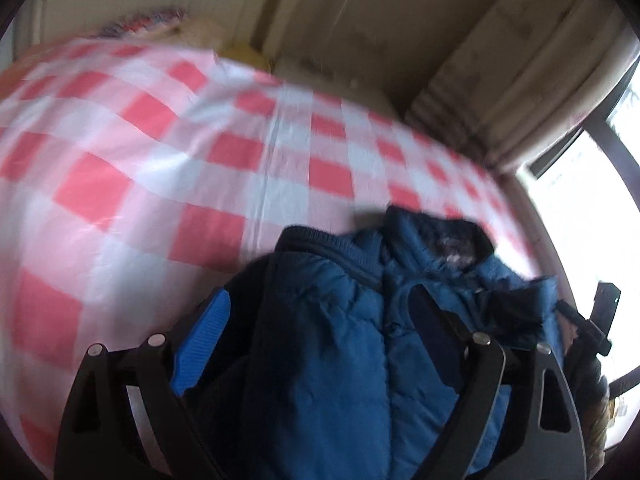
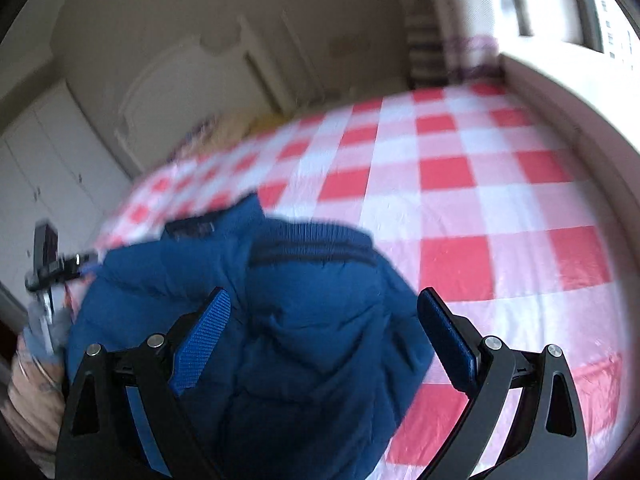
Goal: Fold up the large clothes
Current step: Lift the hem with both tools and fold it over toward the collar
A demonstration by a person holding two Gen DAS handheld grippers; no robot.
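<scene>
While the blue puffer jacket lies bunched on the red-checked bedsheet, it sits directly ahead of and below both the left gripper and right gripper, each with jaws spread and gripping nothing.

checked cloth: red-white, spread flat | window: bright | white cupboard doors: shut
</scene>
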